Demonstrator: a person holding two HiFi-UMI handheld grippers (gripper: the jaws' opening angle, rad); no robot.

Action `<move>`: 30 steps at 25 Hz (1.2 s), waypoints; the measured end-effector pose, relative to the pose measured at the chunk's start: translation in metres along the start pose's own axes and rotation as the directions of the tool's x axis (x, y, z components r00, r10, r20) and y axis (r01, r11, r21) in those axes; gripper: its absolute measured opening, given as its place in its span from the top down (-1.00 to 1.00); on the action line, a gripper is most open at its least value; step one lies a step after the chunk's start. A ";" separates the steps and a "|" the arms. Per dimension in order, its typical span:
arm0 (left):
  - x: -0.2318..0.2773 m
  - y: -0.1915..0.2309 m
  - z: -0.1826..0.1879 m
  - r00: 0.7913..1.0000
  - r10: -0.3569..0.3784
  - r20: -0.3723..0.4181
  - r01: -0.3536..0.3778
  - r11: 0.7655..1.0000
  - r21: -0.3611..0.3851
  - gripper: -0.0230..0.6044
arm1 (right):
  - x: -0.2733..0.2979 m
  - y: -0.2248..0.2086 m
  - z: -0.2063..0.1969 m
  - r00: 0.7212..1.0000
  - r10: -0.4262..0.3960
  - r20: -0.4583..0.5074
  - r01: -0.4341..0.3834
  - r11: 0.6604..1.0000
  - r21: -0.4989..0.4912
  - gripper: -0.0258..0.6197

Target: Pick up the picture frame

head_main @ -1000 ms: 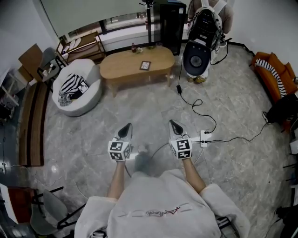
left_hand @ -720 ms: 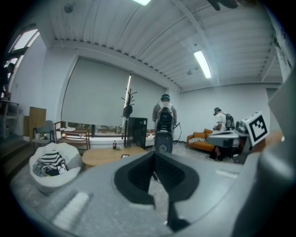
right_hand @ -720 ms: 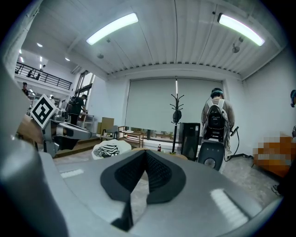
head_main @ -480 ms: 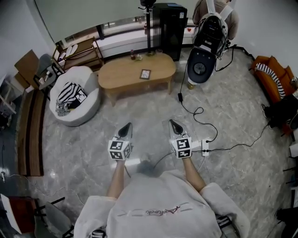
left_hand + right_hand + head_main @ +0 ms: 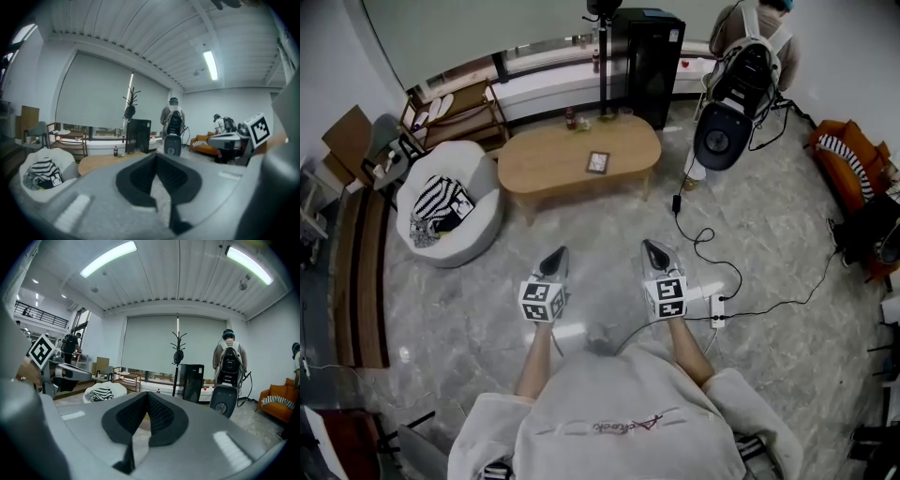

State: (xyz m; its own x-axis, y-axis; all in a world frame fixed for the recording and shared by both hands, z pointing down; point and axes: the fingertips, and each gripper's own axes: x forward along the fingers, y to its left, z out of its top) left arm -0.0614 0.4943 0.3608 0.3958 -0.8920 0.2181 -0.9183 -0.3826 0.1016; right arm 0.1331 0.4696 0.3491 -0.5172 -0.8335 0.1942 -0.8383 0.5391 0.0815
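The picture frame (image 5: 597,162) is small and dark-edged and lies flat on the oval wooden coffee table (image 5: 548,164), right of its middle. My left gripper (image 5: 554,256) and right gripper (image 5: 652,250) are held side by side over the marble floor, well short of the table, both pointing toward it. Both are shut with nothing between their pads. In the left gripper view the left gripper (image 5: 156,156) points past the table's edge (image 5: 98,162). The right gripper (image 5: 147,395) hides the frame in its own view.
A white round armchair (image 5: 478,220) with a striped cloth stands left of the table. Behind the table are a black cabinet (image 5: 652,56) and a coat stand. A person with a backpack (image 5: 755,52) and a round black device (image 5: 723,137) are at the right. A cable and power strip (image 5: 717,307) lie beside my right gripper.
The table and armchair have come closer and sit lower in the head view as I walk toward them. Both grippers stay shut and side by side.
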 end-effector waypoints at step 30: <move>0.094 0.116 0.016 0.999 -0.048 -0.021 0.047 0.999 -0.009 0.93 | 0.144 -0.002 0.009 0.999 -0.028 -0.024 0.028 0.999 0.015 0.91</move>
State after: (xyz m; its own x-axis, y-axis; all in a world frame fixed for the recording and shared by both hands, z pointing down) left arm -0.1308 0.3619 0.3779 0.4392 -0.8675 0.2337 -0.8984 -0.4224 0.1204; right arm 0.0587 0.3475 0.3684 -0.4892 -0.8452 0.2154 -0.8551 0.5134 0.0726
